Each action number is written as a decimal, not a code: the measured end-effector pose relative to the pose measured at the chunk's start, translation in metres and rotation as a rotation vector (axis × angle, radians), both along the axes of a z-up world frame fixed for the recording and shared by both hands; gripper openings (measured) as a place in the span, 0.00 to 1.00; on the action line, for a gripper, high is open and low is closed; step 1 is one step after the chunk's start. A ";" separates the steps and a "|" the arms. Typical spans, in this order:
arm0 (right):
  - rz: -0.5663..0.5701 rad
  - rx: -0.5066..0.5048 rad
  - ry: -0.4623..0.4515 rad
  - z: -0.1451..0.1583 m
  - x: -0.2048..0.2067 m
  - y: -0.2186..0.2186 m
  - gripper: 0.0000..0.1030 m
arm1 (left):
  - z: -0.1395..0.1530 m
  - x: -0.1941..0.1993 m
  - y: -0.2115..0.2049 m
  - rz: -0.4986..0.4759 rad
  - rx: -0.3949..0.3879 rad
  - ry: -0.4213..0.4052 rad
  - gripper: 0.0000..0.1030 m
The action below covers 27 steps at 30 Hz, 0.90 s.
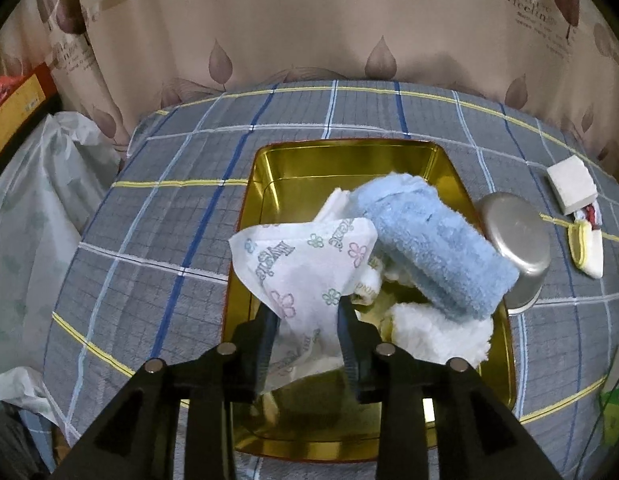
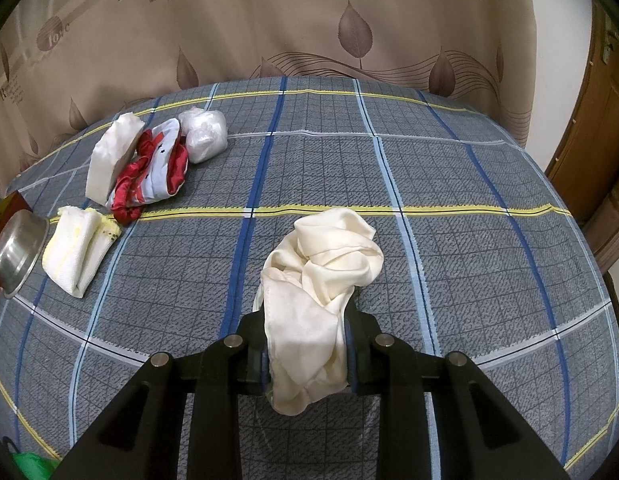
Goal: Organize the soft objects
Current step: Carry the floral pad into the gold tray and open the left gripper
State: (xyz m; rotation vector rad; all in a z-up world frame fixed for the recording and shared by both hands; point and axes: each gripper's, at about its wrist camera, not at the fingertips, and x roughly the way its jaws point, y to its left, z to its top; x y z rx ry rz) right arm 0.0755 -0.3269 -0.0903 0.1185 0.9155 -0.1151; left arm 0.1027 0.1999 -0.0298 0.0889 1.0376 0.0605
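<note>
Soft items fill my gold tin [image 1: 449, 168] on the plaid-covered bench [image 1: 149, 240]: a blue towel [image 1: 433, 244], white fluffy cloth [image 1: 441, 332] and a flower-printed packet [image 1: 305, 264]. My left gripper [image 1: 307, 312] has the packet between its fingers; whether they press it I cannot tell. My right gripper [image 2: 305, 320] pinches a cream silk cloth [image 2: 321, 276] above the bench. A steel bowl [image 1: 517, 240] leans on the tin's rim.

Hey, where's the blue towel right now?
In the left wrist view, the rolled blue towel lies in the gold tin, right of the flower-print tissue pack, with the steel bowl just outside the tin's right wall.
</note>
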 end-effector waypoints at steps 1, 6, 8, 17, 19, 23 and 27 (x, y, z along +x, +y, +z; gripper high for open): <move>0.000 0.000 0.000 0.000 0.000 0.000 0.25 | 0.000 0.000 0.000 0.002 0.009 0.001 0.30; 0.000 -0.001 0.000 0.000 0.000 0.000 0.25 | 0.000 -0.002 -0.001 0.006 0.014 -0.006 0.30; 0.000 -0.001 0.000 0.000 0.000 0.001 0.26 | 0.002 -0.003 0.001 0.008 0.005 -0.009 0.30; 0.006 -0.010 0.003 -0.001 0.001 0.002 0.28 | -0.001 -0.005 0.002 -0.014 -0.012 0.032 0.30; 0.007 -0.012 0.003 -0.001 0.001 0.003 0.28 | -0.004 -0.007 0.001 -0.005 -0.001 0.053 0.30; 0.007 -0.011 0.003 -0.001 0.002 0.003 0.28 | -0.007 -0.009 0.002 -0.003 -0.014 0.075 0.30; 0.007 -0.012 0.003 -0.001 0.001 0.001 0.28 | -0.006 -0.009 0.005 0.016 0.011 0.070 0.39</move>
